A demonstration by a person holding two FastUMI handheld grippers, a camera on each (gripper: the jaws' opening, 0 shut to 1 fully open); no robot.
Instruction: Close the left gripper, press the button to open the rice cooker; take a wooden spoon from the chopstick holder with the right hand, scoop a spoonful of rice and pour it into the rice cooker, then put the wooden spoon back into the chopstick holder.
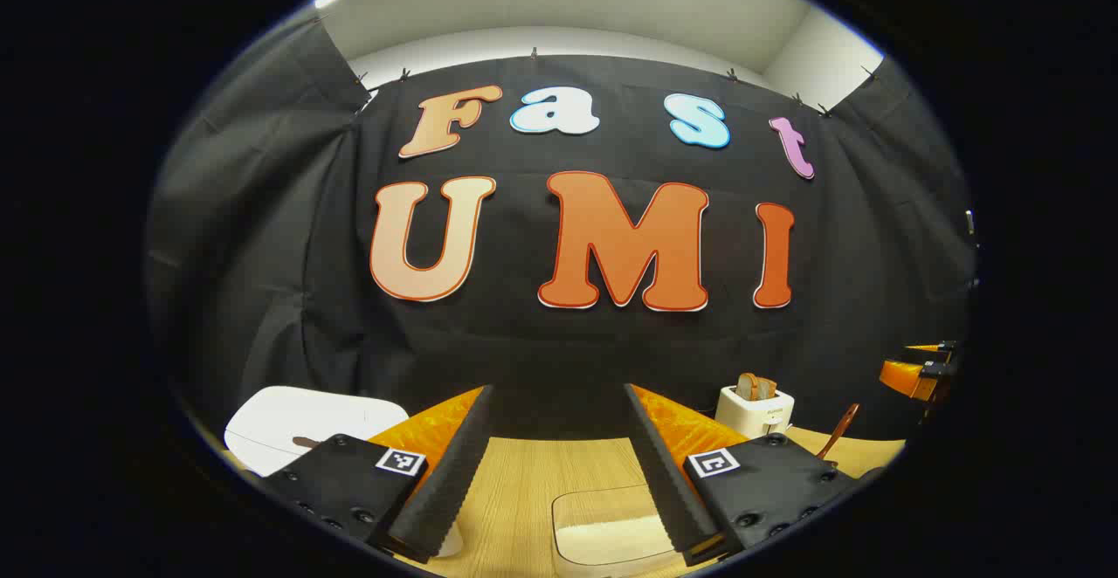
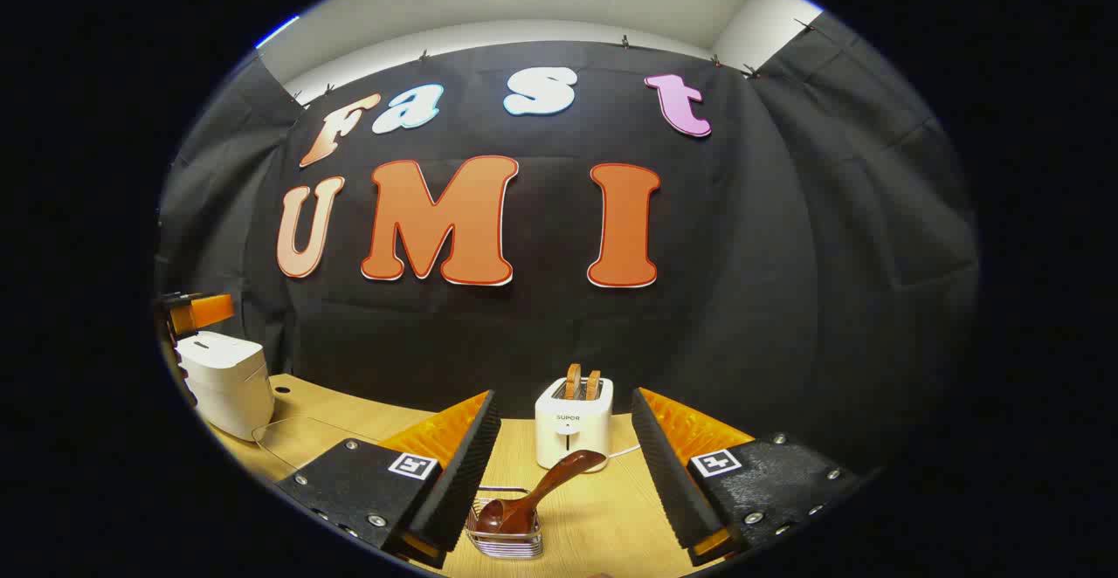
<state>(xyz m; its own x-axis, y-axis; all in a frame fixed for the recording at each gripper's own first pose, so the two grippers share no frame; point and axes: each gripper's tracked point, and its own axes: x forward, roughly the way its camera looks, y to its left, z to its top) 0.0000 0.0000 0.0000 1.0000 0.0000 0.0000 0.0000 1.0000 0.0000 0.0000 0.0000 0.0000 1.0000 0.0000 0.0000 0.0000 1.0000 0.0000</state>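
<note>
Above the pale wooden table (image 1: 524, 491) my left gripper (image 1: 559, 473) and right gripper (image 2: 563, 473) gape apart; I judge nothing begun, so next I close the left and press the white rice cooker (image 2: 227, 381).

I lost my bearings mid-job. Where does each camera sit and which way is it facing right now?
Left gripper view: rides the left hand-held gripper, facing the booth wall over the table; its open fingers frame a clear container, rice cooker at left.
Right gripper view: rides the right hand-held gripper, facing the wall; wooden spoon in its holder between the open fingers.
Shared: toaster, rice cooker, table.
</note>
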